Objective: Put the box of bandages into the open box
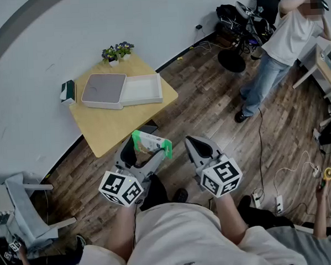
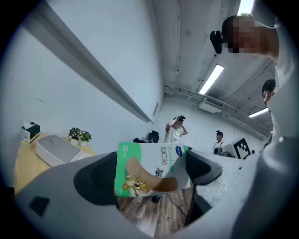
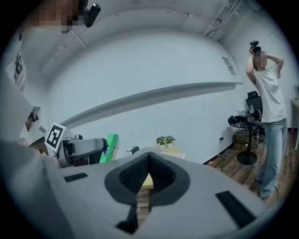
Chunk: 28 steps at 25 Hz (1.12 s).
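The box of bandages [image 1: 151,143], green and white with a cartoon plaster on it, is held in the air in front of me, short of the table. My left gripper [image 1: 146,151] is shut on it, one pad on each side [image 2: 152,169]. The open box [image 1: 144,89] is white and shallow, and lies on the yellow table [image 1: 118,126] with its grey lid [image 1: 103,89] hinged out to the left. In the left gripper view the open box [image 2: 53,149] shows far off at the left. My right gripper [image 1: 198,146] is shut and empty beside the left one, its fingertips [image 3: 148,156] meeting.
A small pot of flowers [image 1: 117,51] and a green tissue box [image 1: 68,91] stand on the table by the wall. A person [image 1: 282,45] stands at the right on the wooden floor, near office chairs [image 1: 248,19]. Cables [image 1: 289,178] trail across the floor; a grey chair [image 1: 26,211] is at the left.
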Motion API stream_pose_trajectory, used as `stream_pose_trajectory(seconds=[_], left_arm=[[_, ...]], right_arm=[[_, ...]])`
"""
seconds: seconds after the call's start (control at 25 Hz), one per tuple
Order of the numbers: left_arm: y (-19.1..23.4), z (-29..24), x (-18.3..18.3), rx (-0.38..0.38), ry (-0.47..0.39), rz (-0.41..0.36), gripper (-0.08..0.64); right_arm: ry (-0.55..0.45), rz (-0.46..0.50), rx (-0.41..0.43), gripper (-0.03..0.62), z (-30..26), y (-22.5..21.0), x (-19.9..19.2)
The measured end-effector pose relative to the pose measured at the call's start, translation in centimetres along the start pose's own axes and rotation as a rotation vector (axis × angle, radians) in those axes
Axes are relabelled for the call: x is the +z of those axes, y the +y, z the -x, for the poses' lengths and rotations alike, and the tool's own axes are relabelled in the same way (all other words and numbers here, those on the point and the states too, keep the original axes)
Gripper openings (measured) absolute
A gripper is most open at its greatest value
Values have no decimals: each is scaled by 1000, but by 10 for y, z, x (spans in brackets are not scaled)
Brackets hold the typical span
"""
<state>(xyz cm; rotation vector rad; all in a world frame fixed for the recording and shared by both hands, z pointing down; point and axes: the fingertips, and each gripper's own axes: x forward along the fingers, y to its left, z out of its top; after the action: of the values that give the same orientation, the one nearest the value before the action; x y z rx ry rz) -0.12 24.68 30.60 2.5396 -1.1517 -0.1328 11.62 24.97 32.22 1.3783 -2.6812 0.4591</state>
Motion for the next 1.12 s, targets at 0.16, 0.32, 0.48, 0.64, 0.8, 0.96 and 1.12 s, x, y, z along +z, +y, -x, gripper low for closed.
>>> stream_pose_trajectory(seconds=[0.16, 0.32, 0.48, 0.64, 0.8, 0.96, 1.12], left_arm=[[-3, 2, 3, -2, 10, 16, 465], [-3, 5, 3, 2, 13, 12, 464], [0, 9, 2, 14, 6, 34, 465], [4, 10, 2, 17, 0, 41, 465], [15, 10, 3, 24, 1, 53, 464], [30, 4, 6, 31, 0, 67, 465], [46, -6, 9, 33, 1, 80, 465]], right_arm=[[9, 0, -2, 3, 0, 7, -1], [8, -8, 17, 3, -2, 14, 0], [24, 4, 23, 3, -3, 19, -3], [23, 4, 23, 3, -7, 22, -5], [15, -27, 25, 3, -19, 21, -3], [33, -23, 33, 3, -35, 19, -3], [46, -24, 32, 3, -53, 12, 1]])
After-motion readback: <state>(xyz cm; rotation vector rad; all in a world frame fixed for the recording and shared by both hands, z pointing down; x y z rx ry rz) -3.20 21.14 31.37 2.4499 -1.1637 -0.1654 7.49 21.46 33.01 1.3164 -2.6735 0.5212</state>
